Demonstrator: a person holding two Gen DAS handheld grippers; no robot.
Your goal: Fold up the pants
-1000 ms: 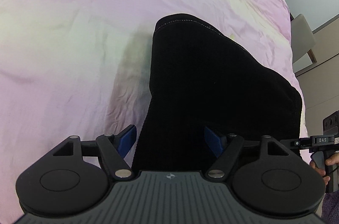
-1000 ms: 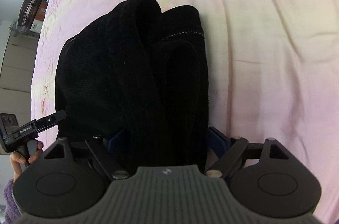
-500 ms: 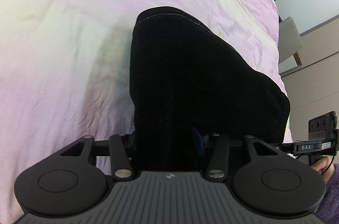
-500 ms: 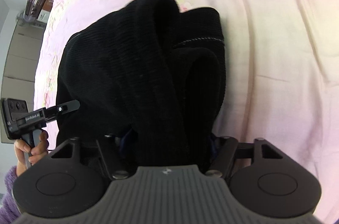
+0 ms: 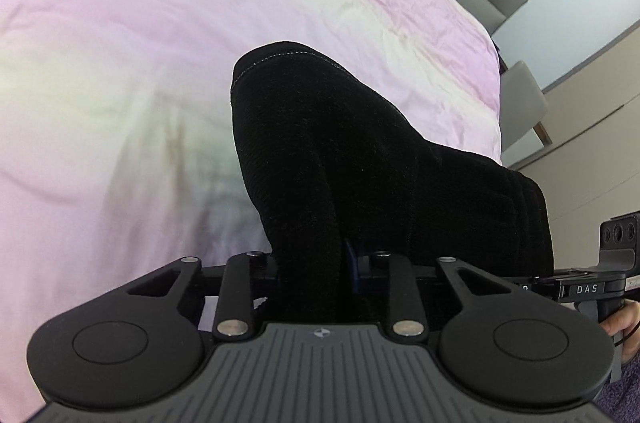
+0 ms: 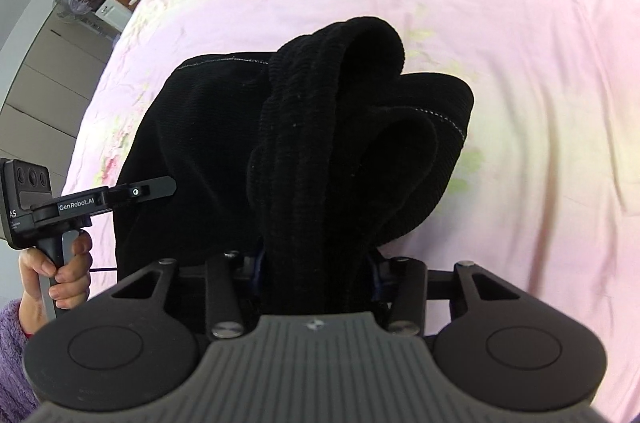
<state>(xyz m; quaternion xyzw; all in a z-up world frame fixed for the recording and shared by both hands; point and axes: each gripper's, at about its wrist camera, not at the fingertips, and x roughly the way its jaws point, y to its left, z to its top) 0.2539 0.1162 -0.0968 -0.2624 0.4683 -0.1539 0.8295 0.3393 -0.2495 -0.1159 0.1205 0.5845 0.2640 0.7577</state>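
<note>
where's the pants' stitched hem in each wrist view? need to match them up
Left wrist: hem at the top of the pants, just above centre.
Right wrist: hem upper left of centre; a second stitched edge right of centre.
Shared landmark: pink bedsheet under the pants.

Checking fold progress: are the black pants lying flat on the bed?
No. The pants hang bunched in thick folds, lifted off the pink bedsheet.

The pants (image 6: 224, 143) look like matte black ribbed corduroy cloth. Under them, the pink bedsheet (image 5: 120, 43) is smooth, lightly creased fabric, and the gripper bodies are matte black plastic.
</note>
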